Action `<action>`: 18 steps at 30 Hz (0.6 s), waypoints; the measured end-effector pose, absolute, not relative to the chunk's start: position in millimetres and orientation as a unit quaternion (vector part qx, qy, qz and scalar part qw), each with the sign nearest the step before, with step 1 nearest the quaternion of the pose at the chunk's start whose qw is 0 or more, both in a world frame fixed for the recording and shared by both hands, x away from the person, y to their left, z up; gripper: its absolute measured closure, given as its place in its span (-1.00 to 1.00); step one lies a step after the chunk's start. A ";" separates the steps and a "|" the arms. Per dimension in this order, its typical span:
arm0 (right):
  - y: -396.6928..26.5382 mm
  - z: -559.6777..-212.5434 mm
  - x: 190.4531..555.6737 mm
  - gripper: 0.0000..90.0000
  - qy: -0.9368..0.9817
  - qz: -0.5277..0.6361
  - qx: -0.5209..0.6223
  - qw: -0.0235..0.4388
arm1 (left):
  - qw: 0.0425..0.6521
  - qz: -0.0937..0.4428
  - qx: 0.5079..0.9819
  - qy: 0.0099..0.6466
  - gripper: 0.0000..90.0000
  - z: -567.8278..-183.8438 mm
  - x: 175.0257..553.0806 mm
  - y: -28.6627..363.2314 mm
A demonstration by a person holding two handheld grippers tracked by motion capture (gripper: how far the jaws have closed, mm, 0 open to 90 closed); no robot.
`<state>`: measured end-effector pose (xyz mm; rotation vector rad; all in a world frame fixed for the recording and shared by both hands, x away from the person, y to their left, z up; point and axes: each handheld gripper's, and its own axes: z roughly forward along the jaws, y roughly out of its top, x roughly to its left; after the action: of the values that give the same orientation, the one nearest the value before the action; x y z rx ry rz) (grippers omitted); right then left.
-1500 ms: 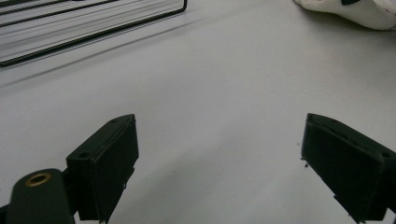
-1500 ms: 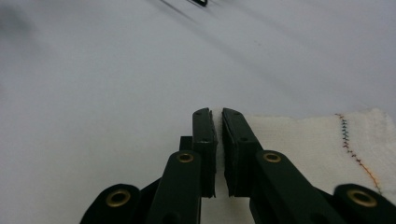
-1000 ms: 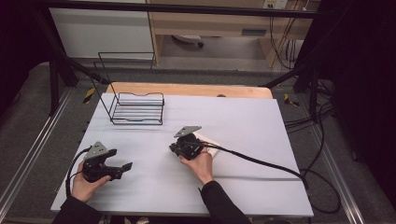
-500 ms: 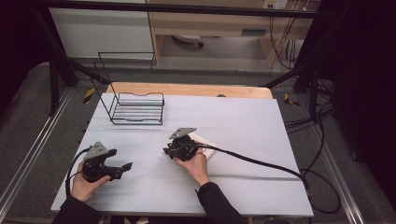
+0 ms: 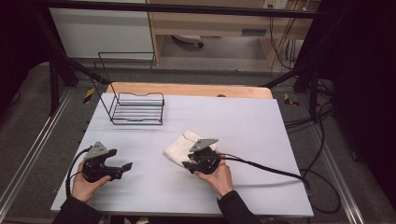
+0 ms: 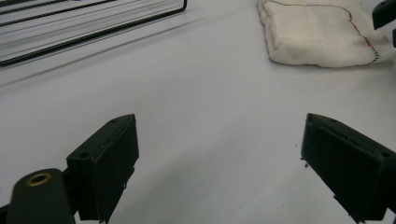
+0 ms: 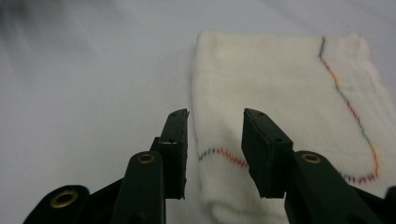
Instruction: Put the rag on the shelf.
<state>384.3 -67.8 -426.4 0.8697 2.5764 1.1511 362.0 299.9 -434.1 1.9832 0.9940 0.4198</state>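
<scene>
A folded white cloth (image 5: 180,148) with a line of coloured stitching lies on the white table (image 5: 247,121). It also shows in the left gripper view (image 6: 317,32) and the right gripper view (image 7: 285,79). My right gripper (image 5: 189,161) sits at the cloth's near edge, its jaws pointing onto it. Those jaws have just been opening. In the right gripper view, the right gripper (image 7: 217,116) stands with its jaws apart over the cloth and the pads not pressing on it. My left gripper (image 5: 122,160) rests at the front left, wide open (image 6: 219,123) over bare table.
A black wire basket (image 5: 137,109) stands at the back left of the table, and its lower rails show in the left gripper view (image 6: 70,28). The right gripper's cable (image 5: 266,165) runs off to the right across the table. A wooden board edge (image 5: 187,88) lies behind the table.
The right gripper has drawn back toward the person and a little right, and its jaws have opened. The cloth now lies uncovered in front of it. The left gripper has stayed put.
</scene>
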 end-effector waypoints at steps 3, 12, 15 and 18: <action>-74.6 -430.8 380.2 0.43 0.869 0.385 0.299 0.091 | 0.426 0.167 0.795 0.397 -0.75 -434.4 362.1 299.5; -87.4 -443.2 374.9 0.85 0.867 0.385 0.303 0.094 | 0.426 0.167 0.796 0.396 -0.75 -434.2 361.8 298.7; -85.9 -441.0 373.5 0.89 0.866 0.387 0.303 0.092 | 0.426 0.166 0.796 0.396 -0.75 -434.1 361.9 298.9; -81.0 -437.0 369.8 0.89 0.864 0.397 0.298 0.082 | 0.427 0.165 0.794 0.399 -0.75 -434.3 362.1 298.5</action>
<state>369.8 -81.0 -437.0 0.8911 2.5812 1.1868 362.1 298.5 -434.3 1.9846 0.9966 0.4128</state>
